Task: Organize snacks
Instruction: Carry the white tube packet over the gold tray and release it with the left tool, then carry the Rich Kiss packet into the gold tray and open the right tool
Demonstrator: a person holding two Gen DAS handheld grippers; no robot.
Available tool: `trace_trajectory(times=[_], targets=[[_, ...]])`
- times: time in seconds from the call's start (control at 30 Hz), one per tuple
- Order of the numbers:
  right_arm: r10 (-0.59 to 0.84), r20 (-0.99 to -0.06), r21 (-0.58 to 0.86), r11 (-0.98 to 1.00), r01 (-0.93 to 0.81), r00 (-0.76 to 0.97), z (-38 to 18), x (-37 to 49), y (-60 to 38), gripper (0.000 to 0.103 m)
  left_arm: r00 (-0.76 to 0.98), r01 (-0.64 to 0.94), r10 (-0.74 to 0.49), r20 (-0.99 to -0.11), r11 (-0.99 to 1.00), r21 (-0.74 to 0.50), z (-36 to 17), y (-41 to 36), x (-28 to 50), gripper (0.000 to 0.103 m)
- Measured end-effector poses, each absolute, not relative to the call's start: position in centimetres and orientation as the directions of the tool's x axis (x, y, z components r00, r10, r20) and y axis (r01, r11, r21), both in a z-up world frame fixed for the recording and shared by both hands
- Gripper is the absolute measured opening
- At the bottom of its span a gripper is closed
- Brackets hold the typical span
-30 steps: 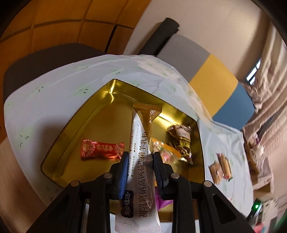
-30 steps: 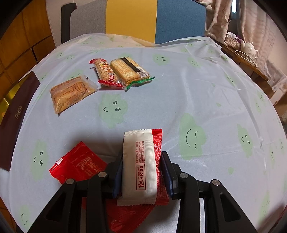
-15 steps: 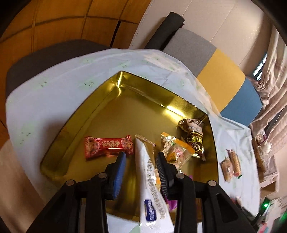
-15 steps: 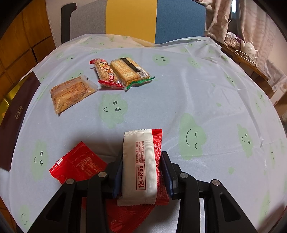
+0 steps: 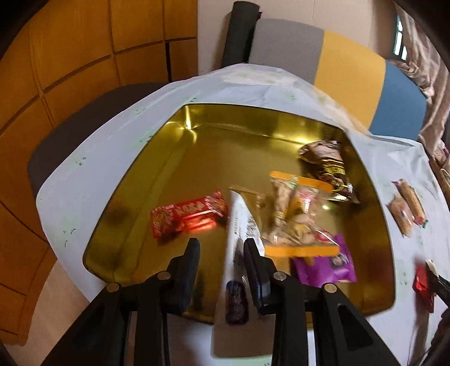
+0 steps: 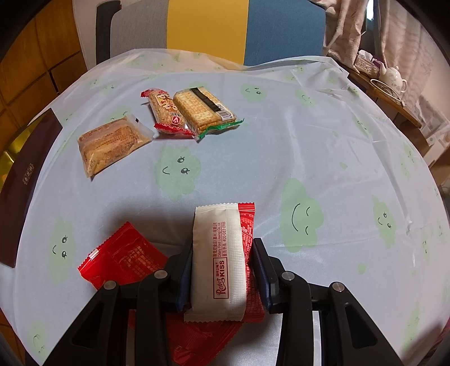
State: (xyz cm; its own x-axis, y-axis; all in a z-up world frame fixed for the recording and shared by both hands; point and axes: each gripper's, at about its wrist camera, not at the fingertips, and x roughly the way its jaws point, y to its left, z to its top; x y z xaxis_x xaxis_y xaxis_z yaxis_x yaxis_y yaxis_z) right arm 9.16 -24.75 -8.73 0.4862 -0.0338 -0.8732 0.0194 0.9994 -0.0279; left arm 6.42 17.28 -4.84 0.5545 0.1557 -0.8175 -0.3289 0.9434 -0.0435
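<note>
The gold tin (image 5: 146,180) sat at left w/ the left gripper (image 5: 222,253) over it, jaws closing but gripping nothing; the long white sachet (image 5: 239,225) lay loose btwn them, half over the tin's near wall. Looked light, limp, slick, so best pinched mid-length. Other packets crowded its right. Further right, the right gripper (image 6: 223,259) was clamped on the white-and-red wafer pack (image 6: 222,259), prob crushable; biscuit packs (image 6: 157,121) well apart.

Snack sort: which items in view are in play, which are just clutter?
In play:
- gold tin
- long white sachet, between the closing left gripper jaws
- white Rater KISS packet, clamped in right gripper
- red packets
- biscuit packs

Clutter:
- teapot
- chair
- brown lid
</note>
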Motion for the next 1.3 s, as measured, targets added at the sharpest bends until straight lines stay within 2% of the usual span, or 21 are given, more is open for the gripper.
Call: trace_trajectory(times=[0.37,0.57,1.3], targets=[[-0.011,-0.851,0.033,0.997,0.074,0.525,-7.3,8.9,-25.5,0.034,0.627,-0.320,0.095,-0.773,0.936,-0.145,-3.0,17.2,3.7,0.033],[0.028,-0.819,0.051,0.998,0.024,0.573,-5.3,8.5,-23.8,0.034,0.656,-0.315,0.095,-0.749,0.936,-0.157,-2.1,17.1,2.4,0.033],[0.370,-0.738,0.107,0.890,-0.444,0.564,-0.1,8.3,-4.9,0.034,0.659,-0.338,0.119,-0.743,0.929,-0.152,-1.7,18.2,-0.2,0.033]])
